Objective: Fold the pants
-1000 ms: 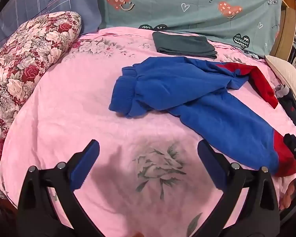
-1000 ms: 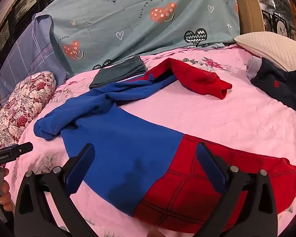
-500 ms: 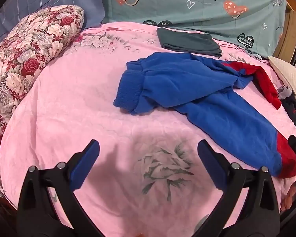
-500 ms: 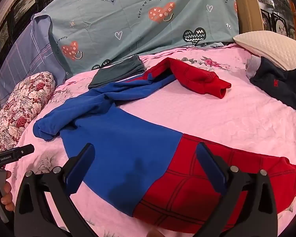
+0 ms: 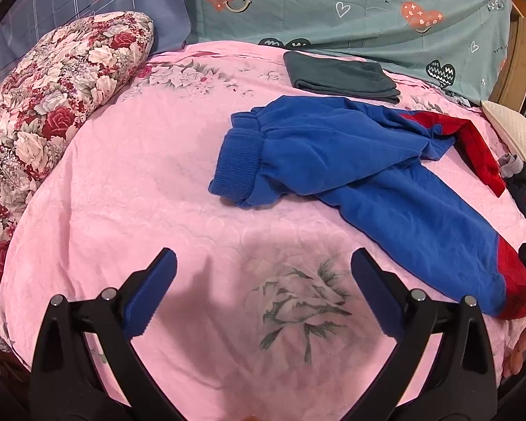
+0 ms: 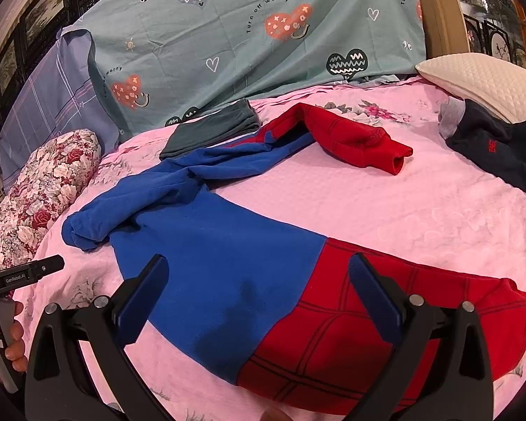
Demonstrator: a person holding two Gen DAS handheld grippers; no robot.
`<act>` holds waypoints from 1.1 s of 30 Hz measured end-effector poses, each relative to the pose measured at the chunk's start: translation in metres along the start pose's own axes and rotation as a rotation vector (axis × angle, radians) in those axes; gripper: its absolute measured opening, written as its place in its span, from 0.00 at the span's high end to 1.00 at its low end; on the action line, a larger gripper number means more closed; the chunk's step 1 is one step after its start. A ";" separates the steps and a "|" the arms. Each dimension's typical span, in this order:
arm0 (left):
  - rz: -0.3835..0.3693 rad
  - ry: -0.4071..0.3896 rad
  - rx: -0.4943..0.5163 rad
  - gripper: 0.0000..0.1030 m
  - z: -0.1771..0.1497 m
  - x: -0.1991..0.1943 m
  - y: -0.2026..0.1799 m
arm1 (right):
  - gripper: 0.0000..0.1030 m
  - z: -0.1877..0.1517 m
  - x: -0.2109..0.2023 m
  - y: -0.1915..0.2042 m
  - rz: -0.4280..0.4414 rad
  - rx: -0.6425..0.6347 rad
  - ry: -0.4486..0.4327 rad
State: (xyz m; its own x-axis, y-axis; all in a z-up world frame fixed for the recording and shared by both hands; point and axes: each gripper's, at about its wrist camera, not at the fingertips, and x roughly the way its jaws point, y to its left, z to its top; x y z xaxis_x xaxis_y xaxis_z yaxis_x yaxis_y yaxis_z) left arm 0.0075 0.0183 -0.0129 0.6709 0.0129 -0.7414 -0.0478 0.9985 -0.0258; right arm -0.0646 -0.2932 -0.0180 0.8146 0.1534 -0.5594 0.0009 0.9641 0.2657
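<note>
Blue pants with red lower legs lie crumpled on the pink bedspread, waistband to the left, legs spread to the right. In the right wrist view the near leg lies flat under the gripper, and the far leg's red cuff is bunched further back. My left gripper is open and empty above bare bedspread, short of the waistband. My right gripper is open and empty just above the near leg, where blue meets red.
A folded dark grey garment lies at the back by the teal sheet. A floral pillow is at left. A dark navy garment and a cream pillow are at right.
The left gripper has moved forward and right toward the waistband, so the pants look nearer. The right gripper has barely moved. Both stay open.
</note>
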 end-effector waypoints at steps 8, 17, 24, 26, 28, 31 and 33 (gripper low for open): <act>0.003 0.004 -0.005 0.02 0.001 0.001 0.000 | 0.01 0.001 0.000 0.000 -0.001 0.002 0.002; 0.042 -0.014 0.011 0.02 0.011 0.012 0.011 | 0.01 0.002 0.000 -0.001 -0.005 0.002 0.003; 0.064 0.054 0.131 0.03 0.050 0.073 0.006 | 0.01 0.002 0.000 -0.001 -0.011 0.002 0.006; 0.014 0.119 0.136 0.33 0.057 0.094 0.007 | 0.01 0.002 0.000 -0.002 -0.014 0.009 0.005; -0.048 0.157 0.121 0.62 0.060 0.104 0.009 | 0.01 0.004 -0.002 0.000 -0.020 0.005 0.003; -0.136 0.120 0.097 0.75 0.061 0.088 0.013 | 0.01 0.014 -0.002 0.014 0.025 -0.047 0.043; -0.196 0.089 0.076 0.77 0.059 0.067 0.020 | 0.01 0.033 -0.005 0.030 0.080 -0.082 0.063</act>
State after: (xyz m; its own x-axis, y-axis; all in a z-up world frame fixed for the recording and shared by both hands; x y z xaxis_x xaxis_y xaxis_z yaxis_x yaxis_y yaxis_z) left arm 0.0952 0.0418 -0.0229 0.5934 -0.1828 -0.7839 0.1351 0.9827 -0.1269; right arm -0.0495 -0.2726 0.0181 0.7720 0.2411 -0.5881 -0.1118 0.9624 0.2478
